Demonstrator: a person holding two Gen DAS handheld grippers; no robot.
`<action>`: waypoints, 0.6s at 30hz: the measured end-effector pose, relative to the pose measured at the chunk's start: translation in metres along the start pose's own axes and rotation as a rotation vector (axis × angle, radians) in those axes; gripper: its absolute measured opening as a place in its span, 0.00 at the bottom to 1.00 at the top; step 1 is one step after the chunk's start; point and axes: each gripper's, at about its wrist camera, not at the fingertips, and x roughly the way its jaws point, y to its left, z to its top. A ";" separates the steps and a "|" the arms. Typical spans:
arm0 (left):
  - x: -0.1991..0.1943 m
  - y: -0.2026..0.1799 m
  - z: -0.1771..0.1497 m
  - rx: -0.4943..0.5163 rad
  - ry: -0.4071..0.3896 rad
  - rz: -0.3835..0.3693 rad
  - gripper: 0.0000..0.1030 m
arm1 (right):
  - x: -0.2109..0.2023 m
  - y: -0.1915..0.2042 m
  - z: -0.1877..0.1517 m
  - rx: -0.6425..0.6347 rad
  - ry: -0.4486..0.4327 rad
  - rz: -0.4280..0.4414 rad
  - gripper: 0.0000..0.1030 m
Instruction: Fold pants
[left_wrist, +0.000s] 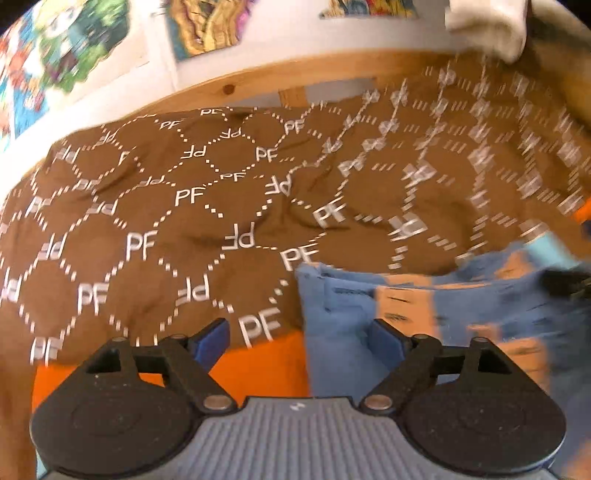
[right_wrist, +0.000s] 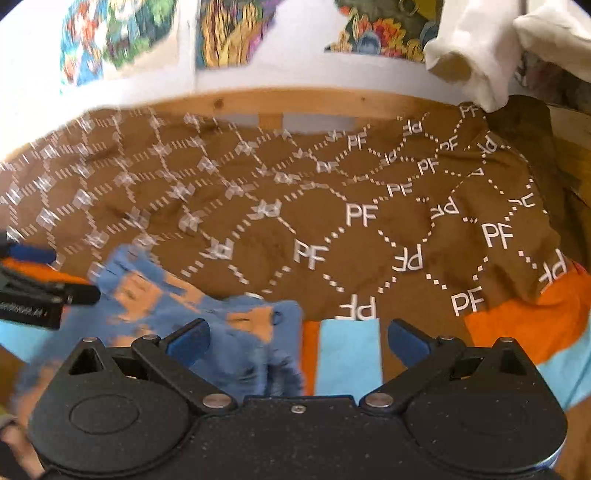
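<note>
While my left gripper and right gripper both gape wide and empty, one pair of blue-and-orange pants lies crumpled on the brown blanket printed with repeated "PF".

Readable text, one item:

- "PF" monogram, white letters, repeated all over the brown blanket, each one set inside a dotted white hexagon grid. Some monograms stand upright, others are printed upside down or mirrored. In the left wrist view they read sharply across the left and centre of the frame and blur out towards the right. In the right wrist view the same blanket reads clearly at centre and right and is smeared at left.

- White lettering on a black part at the left edge: too blurred to read.
</note>
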 end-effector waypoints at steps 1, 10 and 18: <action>0.015 -0.003 0.000 0.034 0.012 0.042 0.83 | 0.007 -0.003 -0.001 -0.015 0.004 -0.015 0.99; 0.027 0.023 -0.006 -0.066 0.012 0.001 0.93 | 0.021 -0.047 -0.005 0.035 0.008 -0.094 0.99; -0.037 0.035 -0.028 -0.180 0.074 -0.144 0.97 | -0.035 -0.016 -0.023 0.093 -0.047 -0.028 0.99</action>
